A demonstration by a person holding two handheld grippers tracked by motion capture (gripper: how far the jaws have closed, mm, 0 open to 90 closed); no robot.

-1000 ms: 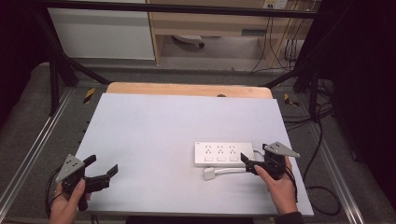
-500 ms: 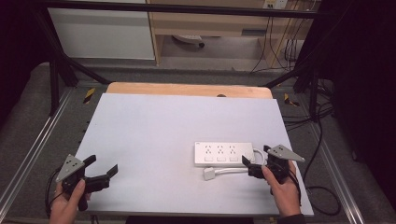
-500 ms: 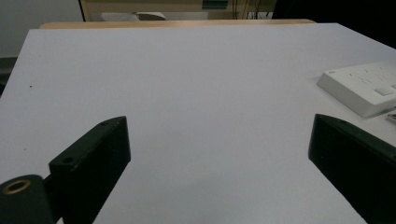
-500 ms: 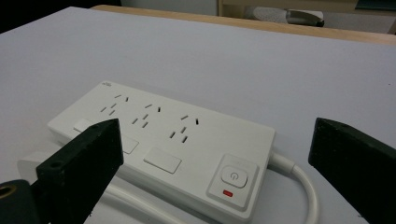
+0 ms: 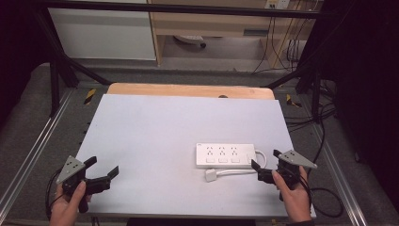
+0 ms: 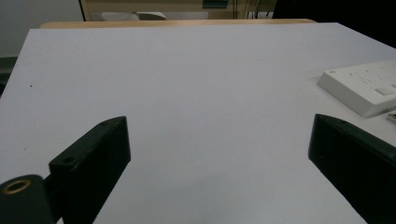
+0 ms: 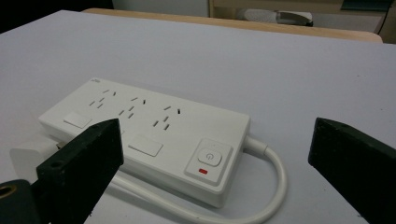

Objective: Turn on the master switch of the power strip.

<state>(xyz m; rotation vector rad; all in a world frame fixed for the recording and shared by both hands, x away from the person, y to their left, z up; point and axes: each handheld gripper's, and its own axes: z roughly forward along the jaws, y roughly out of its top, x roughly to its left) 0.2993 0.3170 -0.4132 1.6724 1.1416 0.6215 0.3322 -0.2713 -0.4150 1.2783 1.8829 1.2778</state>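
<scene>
Right claw (image 5: 264, 168) had dropped back toward the near bench edge over the last second, away from the end of the white rectangular plastic power strip (image 5: 225, 156); strip, its white cable (image 5: 235, 172) and left claw (image 5: 102, 170) sat where they were. Right claw was spread wide, gripping nothing, just off the strip's switch end, where the right gripper view showed a round power button (image 7: 208, 155) with a small red mark below it. Left claw was also spread and empty, over bare grey bench (image 5: 155, 132) at the near left, well apart from the strip. Strip lay flat right of centre, cable looped back to a white plug (image 5: 210, 176) beside its near edge. Judgement: nothing grasped yet; plug not inserted; essentially all of the work remained.
</scene>
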